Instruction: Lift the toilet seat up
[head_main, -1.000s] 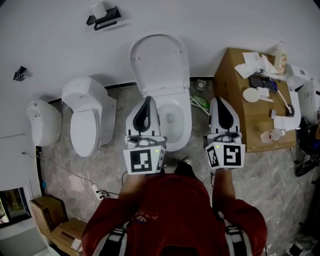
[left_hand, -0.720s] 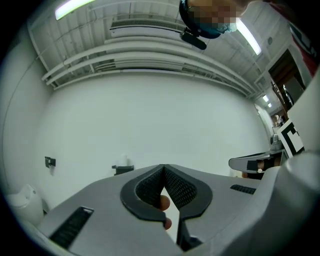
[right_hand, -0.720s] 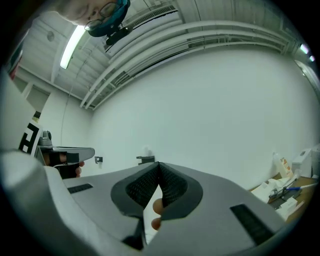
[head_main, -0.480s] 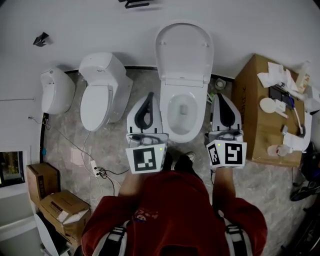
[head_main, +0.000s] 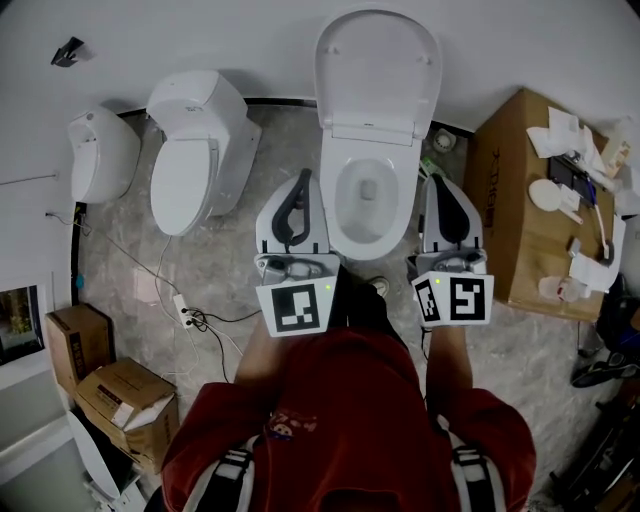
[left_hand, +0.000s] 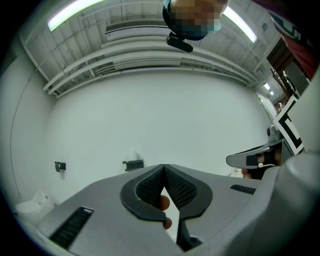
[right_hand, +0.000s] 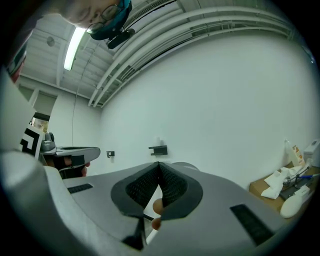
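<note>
You face a toilet (head_main: 392, 225) of glossy white, ceramic-looking ware, and its raised seat (head_main: 378, 70) is smooth, shiny plastic. The floor (head_main: 130, 290) under you is mottled grey, stone-like, with a dull sheen. Your left gripper (left_hand: 163, 168) has matt grey plastic shells and rough, cross-hatched black pads (left_hand: 181, 189). The box (head_main: 505, 200) is plain matt brown cardboard.

Toilet (head_main: 375, 110) between smaller toilet (head_main: 195, 150), left; cardboard box (head_main: 510, 200), right

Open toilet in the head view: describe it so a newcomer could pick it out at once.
Along the white wall, pass the small wall-hung fixture and the closed toilet; the open toilet comes next, just left of the cardboard box. It alone has its lid raised against the wall, bowl showing.
</note>
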